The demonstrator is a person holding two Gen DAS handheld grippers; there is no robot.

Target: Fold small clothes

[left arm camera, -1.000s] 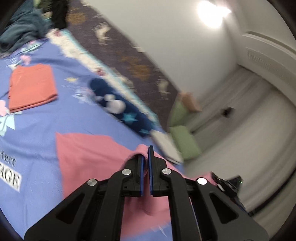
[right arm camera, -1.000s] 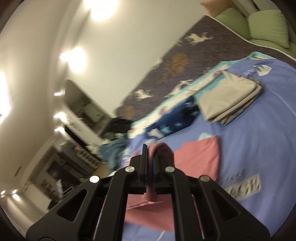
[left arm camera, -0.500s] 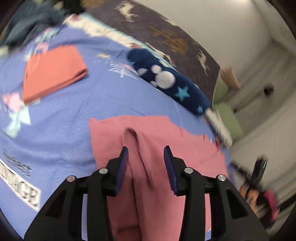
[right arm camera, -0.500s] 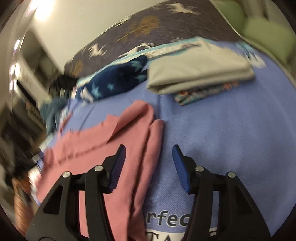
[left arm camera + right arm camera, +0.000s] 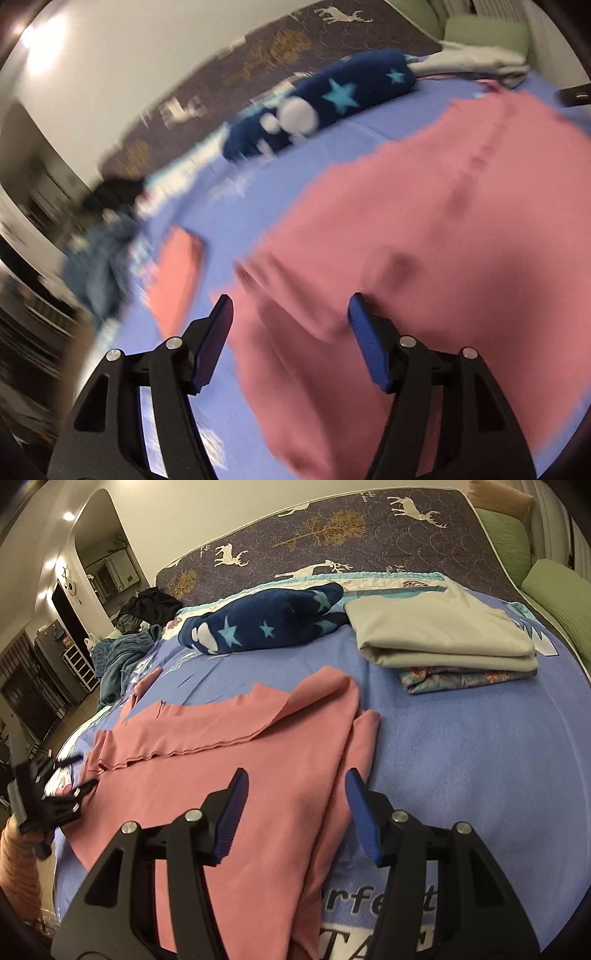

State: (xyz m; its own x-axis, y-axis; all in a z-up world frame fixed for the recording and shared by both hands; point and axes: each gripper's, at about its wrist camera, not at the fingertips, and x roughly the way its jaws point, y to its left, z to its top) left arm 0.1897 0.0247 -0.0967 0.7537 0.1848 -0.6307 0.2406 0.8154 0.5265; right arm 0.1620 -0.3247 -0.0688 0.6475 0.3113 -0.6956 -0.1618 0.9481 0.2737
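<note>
My right claw (image 5: 295,812) is wide apart and holds nothing. It hangs just over the pink cloth (image 5: 229,768), which lies spread out on the blue blanket (image 5: 461,757) with one edge folded over itself. My left claw (image 5: 290,343) is wide apart too and holds nothing, with the pink cloth (image 5: 424,240) right under it (that picture is blurry). I can see my left claw (image 5: 48,805) from the right side, at the far edge of the cloth. Past the cloth lies a dark blue blanket with stars (image 5: 266,627). Beside it sits a folded grey cloth (image 5: 443,635) on top of a flowery one (image 5: 461,679). A folded orange cloth (image 5: 177,273) lies off to the left.
</note>
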